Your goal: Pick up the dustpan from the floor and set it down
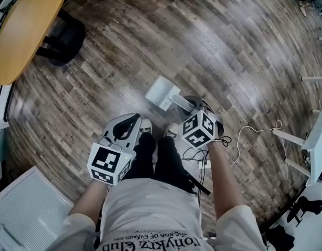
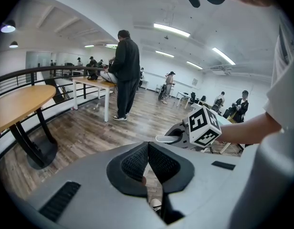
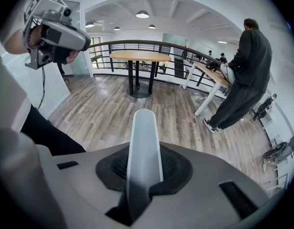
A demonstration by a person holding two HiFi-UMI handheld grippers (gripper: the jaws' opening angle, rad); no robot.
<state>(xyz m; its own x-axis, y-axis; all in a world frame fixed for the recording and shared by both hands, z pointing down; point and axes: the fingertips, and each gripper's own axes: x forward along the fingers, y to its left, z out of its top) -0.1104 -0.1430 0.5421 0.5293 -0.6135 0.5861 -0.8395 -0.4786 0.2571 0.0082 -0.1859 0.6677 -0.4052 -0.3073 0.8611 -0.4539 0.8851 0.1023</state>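
Note:
The dustpan [image 1: 161,92] is pale grey, and its pan hangs over the wooden floor just ahead of my feet. Its long handle [image 3: 143,142] runs up between the pads of my right gripper [image 3: 143,165], which is shut on it. In the head view my right gripper [image 1: 190,103] sits under its marker cube, behind the pan. The left gripper view shows the handle's end [image 2: 166,138] sticking out of the right gripper. My left gripper [image 1: 130,123] hangs at the left beside my leg, apart from the dustpan. Its pads [image 2: 137,162] meet with nothing between them.
A round wooden table [image 1: 25,27] on a black base [image 1: 64,38] stands at the far left. A white ribbed panel [image 1: 25,213] lies near left. A thin cable [image 1: 255,132] and white furniture legs [image 1: 289,137] are at the right. A person [image 2: 124,75] stands by a desk.

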